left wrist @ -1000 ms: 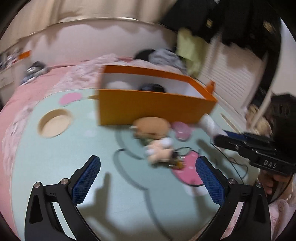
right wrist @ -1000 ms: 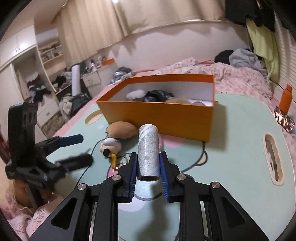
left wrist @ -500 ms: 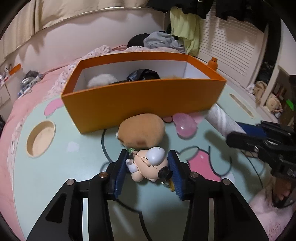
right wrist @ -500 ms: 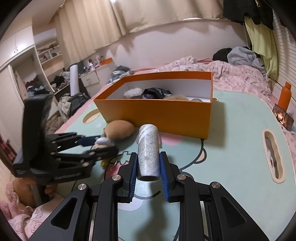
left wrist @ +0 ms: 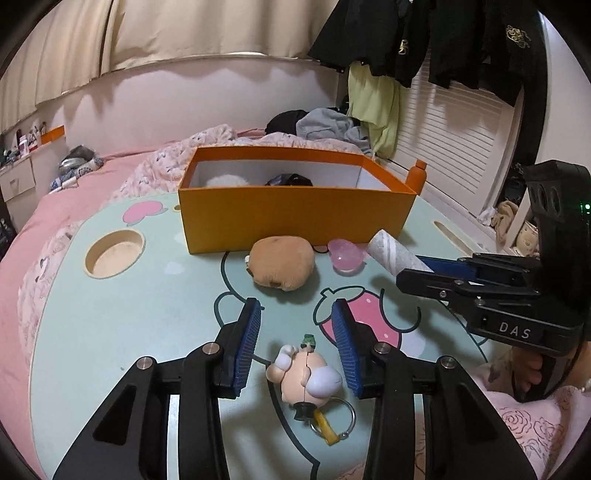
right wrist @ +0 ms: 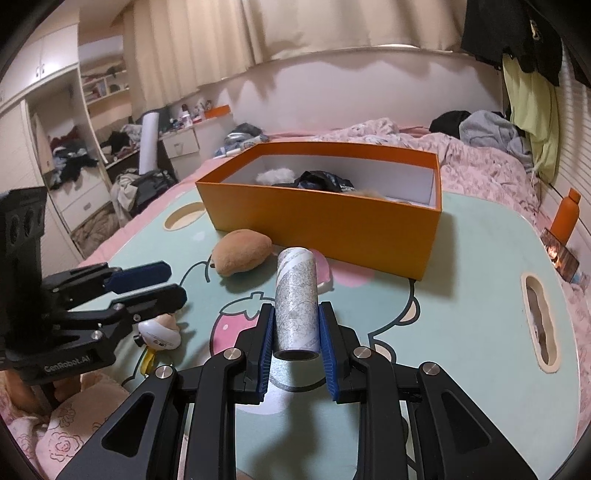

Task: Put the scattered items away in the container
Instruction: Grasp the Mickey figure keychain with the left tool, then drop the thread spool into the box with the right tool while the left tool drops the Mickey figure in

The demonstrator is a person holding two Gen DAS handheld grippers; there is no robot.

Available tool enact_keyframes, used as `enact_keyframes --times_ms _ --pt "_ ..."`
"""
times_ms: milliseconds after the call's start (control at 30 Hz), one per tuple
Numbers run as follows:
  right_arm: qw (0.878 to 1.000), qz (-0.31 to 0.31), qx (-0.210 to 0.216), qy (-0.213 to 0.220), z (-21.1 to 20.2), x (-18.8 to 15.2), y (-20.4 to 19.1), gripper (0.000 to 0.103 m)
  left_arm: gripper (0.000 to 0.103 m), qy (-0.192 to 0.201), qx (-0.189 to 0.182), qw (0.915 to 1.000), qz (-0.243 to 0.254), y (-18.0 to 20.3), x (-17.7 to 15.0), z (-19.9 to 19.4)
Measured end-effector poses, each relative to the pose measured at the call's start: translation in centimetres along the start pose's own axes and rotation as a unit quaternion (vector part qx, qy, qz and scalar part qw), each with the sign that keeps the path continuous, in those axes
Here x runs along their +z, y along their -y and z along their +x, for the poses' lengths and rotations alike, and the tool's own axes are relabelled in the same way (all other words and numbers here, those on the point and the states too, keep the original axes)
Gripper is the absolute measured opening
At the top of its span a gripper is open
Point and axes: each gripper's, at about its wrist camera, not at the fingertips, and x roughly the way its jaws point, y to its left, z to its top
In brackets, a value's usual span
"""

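The left hand-held gripper [left wrist: 295, 347] has just been closing around the doll keychain [left wrist: 306, 376] without pinching it yet, while the right hand-held gripper [right wrist: 295, 343] grips the grey roll [right wrist: 297, 306], both bound for the orange box [left wrist: 291, 214].

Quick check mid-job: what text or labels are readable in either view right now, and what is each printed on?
"DAS": on the right hand-held gripper, left wrist view.
"GenRobot.AI": on the left hand-held gripper, right wrist view.
Gold emblem on the hanging black jacket: a design, no readable words.
Small mark on the keychain toy: too small to read.
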Motion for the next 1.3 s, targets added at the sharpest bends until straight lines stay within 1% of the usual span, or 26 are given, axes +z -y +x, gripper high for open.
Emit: enact_keyframes --times_ms 33,67,267,467,500,533,600,700,800,867,900,967,1000,1033,1200,1300 --pt "1.0 0.002 0.001 0.0 0.0 0.0 0.1 0.023 0.036 -0.003 -0.001 1.0 -0.001 -0.1 -0.1 0.1" --pt "1.0 0.003 0.001 0.0 0.0 0.0 0.2 0.023 0.036 -0.004 -0.002 1.0 -0.001 -0.1 -0.1 0.1" --pt "1.0 0.003 0.0 -0.001 0.0 0.1 0.2 0.023 0.036 0.004 -0.001 1.0 0.002 0.0 0.2 -0.2" --pt "1.0 0.005 0.0 0.0 0.0 0.1 0.2 0.023 0.037 -0.005 -0.002 1.0 -0.006 -0.4 -0.1 0.0" --pt "1.0 0.006 0.0 0.0 0.1 0.1 0.2 0.023 0.044 -0.004 -0.001 1.0 -0.005 -0.4 -0.2 -0.2" --pt "1.0 0.007 0.0 0.0 0.1 0.1 0.2 0.023 0.059 -0.003 0.0 1.0 -0.004 -0.4 -0.3 -0.3" --pt "1.0 0.007 0.001 0.0 0.2 0.1 0.1 0.023 0.075 0.002 0.002 1.0 -0.004 -0.4 -0.5 -0.7" --pt "1.0 0.007 0.001 -0.001 0.2 0.1 0.1 0.023 0.075 -0.001 0.0 1.0 -0.006 -0.5 -0.7 -0.6" --pt "1.0 0.008 0.001 0.0 0.1 0.1 0.2 0.023 0.075 -0.03 0.0 0.9995 -0.004 -0.6 -0.9 0.5" --pt "1.0 0.01 0.001 0.0 0.2 0.1 0.2 0.023 0.075 -0.052 0.002 0.9986 0.009 -0.2 -1.5 1.1" --pt "1.0 0.012 0.001 0.0 0.3 0.1 0.2 0.023 0.073 -0.056 0.007 0.9982 0.018 0.1 -1.8 1.2" --pt "1.0 0.013 0.002 -0.001 0.3 0.0 0.1 0.023 0.067 -0.058 0.017 0.9974 0.04 0.8 -2.2 1.0" --pt "1.0 0.013 0.002 -0.001 0.3 0.1 0.2 0.023 0.048 -0.056 0.019 0.9972 0.047 1.0 -2.2 0.9" --pt "1.0 0.012 0.002 -0.001 0.3 0.1 0.1 0.023 0.044 -0.055 0.019 0.9971 0.049 1.1 -2.2 0.9" --pt "1.0 0.009 0.0 0.001 0.3 0.0 0.1 0.023 0.044 -0.053 0.004 0.998 0.035 0.7 -1.6 1.0" --pt "1.0 0.004 -0.002 0.002 0.3 0.0 -0.1 0.023 0.044 -0.038 0.0 0.9987 0.033 0.6 -0.9 0.4"
